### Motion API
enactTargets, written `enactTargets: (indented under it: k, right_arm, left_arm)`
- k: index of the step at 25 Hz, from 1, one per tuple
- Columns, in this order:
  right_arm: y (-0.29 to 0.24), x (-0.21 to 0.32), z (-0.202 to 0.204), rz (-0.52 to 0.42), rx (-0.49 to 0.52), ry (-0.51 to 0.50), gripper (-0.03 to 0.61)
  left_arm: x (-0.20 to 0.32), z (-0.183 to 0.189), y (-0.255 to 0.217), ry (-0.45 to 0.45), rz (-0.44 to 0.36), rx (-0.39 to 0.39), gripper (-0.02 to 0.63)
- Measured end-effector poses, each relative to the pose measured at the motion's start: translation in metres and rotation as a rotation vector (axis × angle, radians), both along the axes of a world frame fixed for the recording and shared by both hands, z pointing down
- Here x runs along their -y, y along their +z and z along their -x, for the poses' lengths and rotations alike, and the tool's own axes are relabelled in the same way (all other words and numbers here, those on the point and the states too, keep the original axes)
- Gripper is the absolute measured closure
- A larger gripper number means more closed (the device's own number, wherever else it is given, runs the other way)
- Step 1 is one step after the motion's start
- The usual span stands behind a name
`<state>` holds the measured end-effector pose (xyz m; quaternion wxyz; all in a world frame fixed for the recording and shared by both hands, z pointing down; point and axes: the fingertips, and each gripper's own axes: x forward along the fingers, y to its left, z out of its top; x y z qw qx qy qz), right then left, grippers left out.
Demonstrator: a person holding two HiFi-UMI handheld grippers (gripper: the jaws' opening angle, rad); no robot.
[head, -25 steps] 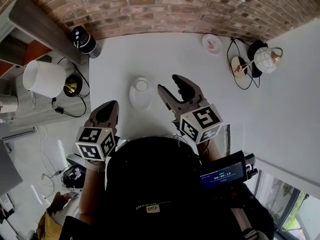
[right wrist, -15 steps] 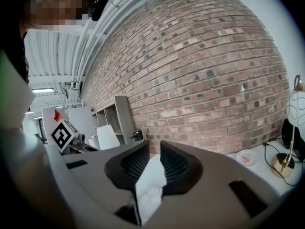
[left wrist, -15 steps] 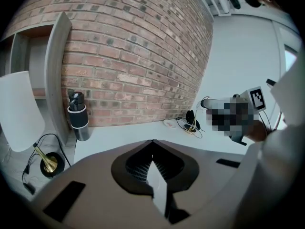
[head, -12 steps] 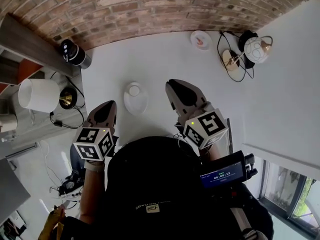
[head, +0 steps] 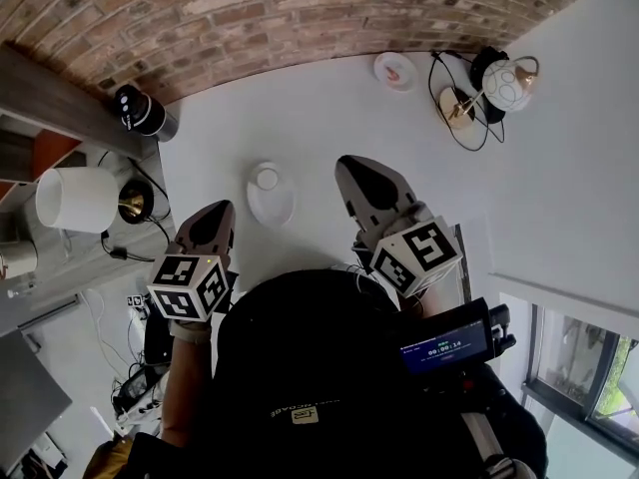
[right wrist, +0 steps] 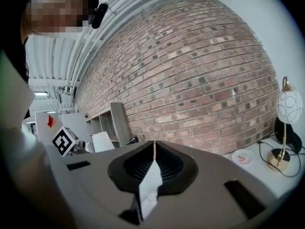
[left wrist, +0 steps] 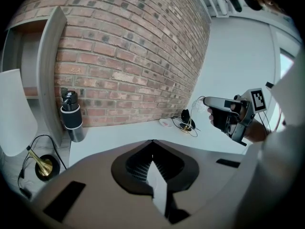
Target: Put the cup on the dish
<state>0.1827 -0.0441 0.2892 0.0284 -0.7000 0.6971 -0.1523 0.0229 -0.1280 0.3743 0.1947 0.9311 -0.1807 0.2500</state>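
A brick wall (head: 300,18) backs the white worktop (head: 559,168), which carries a globe lamp (head: 511,83) at its far right corner; above the worktop hang the right tongs (head: 351,171), whose jaws have just been closing and now meet with nothing between them; the left tongs (head: 220,211) hover beside them, likewise pressed together and empty. Between the two tongs, touching neither, lies the white dish (head: 275,208); the small white cup (head: 266,178) sits on its far end.
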Motion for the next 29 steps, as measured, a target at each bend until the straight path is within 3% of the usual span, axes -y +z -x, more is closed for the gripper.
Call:
enactTargets:
  k: [16, 23, 29]
  right_arm:
    - [0.008, -0.010, -0.007, 0.037, 0.003, 0.069, 0.575]
    - [0.011, -0.013, -0.010, 0.038, 0.021, 0.078, 0.575]
    - [0.013, -0.017, -0.012, 0.042, 0.041, 0.083, 0.575]
  left_arm:
    - [-0.004, 0.000, 0.009, 0.035, 0.030, -0.001, 0.607]
    - [-0.007, -0.002, 0.002, 0.028, 0.081, -0.075, 0.608]
    - [-0.006, 0.002, 0.007, -0.006, 0.073, -0.043, 0.609]
